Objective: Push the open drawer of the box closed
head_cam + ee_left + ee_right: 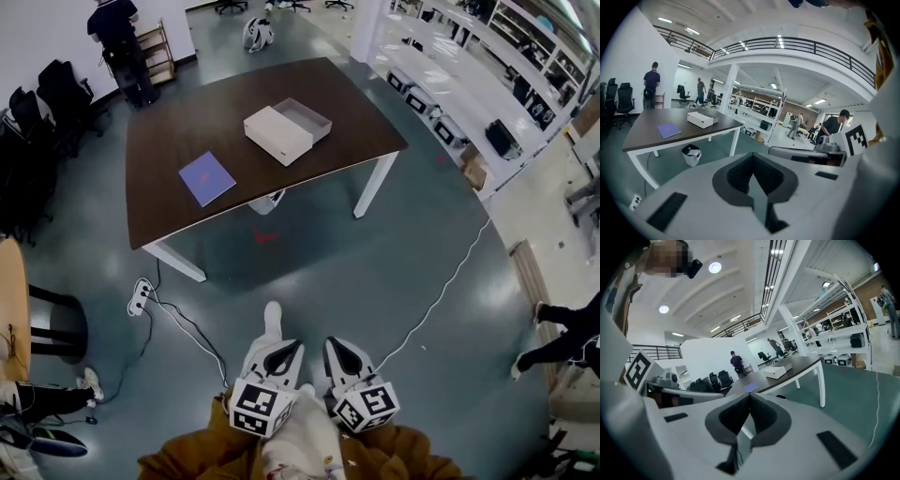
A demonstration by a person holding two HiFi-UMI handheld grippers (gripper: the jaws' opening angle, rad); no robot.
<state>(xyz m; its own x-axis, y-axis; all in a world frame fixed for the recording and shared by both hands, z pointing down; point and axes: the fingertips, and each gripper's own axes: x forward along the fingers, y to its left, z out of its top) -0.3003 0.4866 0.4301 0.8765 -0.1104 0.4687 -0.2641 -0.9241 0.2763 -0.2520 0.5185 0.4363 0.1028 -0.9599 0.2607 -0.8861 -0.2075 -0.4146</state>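
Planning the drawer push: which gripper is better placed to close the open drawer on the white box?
Right, marginally. The drawer sticks out of the box toward the far right, the side of the right gripper. It and the left gripper are both shut, empty and well short of the table.

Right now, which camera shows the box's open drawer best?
The head view: it looks down on the box and into its pulled-out drawer. Both gripper views show the box only small, far off and side-on, so the drawer's opening is hard to make out.
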